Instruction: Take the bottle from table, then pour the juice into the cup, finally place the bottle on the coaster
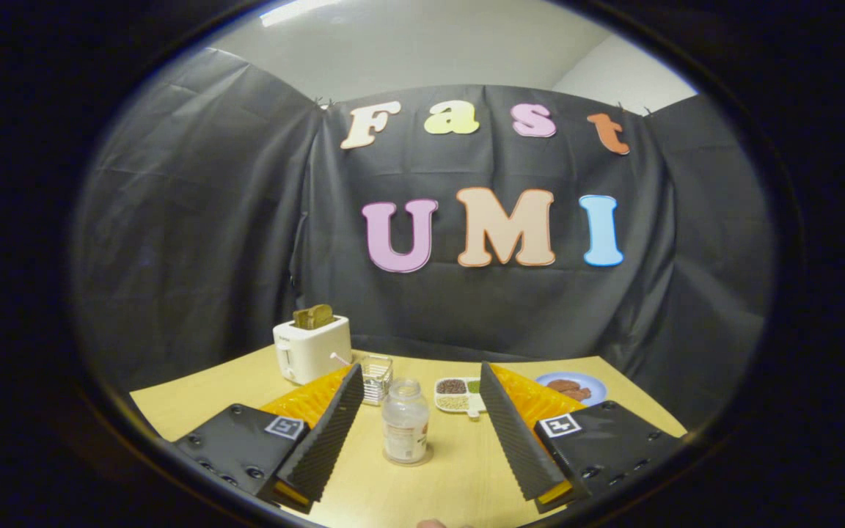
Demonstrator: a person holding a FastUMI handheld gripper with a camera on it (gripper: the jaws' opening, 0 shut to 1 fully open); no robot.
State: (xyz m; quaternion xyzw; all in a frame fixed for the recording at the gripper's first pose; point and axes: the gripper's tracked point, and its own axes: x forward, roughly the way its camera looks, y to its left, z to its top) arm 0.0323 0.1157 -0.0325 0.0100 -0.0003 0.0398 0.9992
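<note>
The table [459,477] is light wood, and it stands in front of a black cloth wall.

Far to the left, near the back left corner of the table, is a white toaster [312,349]. Two brown slices of toast [313,316] stick up out of its top. A small lever pokes out of the side of the toaster.

Just right of the toaster is a little wire basket [376,378]. It sits near the back edge of the table, partly hidden behind the left finger.

Next comes the bottle [405,422]. It stands upright on the table, about in the middle. It is see-through, with a pale label round it. It has no cap on. It stands on a thin round thing, but I cannot tell what that is. I cannot tell how much juice is in it.

The gripper [419,422] is wide open. The bottle is between the two fingers, a bit nearer the left one. Neither finger touches the bottle. The fingers have ridged insides.

Behind the bottle and a bit to the right is a small white tray [459,394] with parts in it. One part holds dark beans, one holds pale beans, and one holds something green.

Far to the right, near the back right corner, is a blue plate [575,386]. It has brown food on it. The right finger hides part of the plate.
</note>
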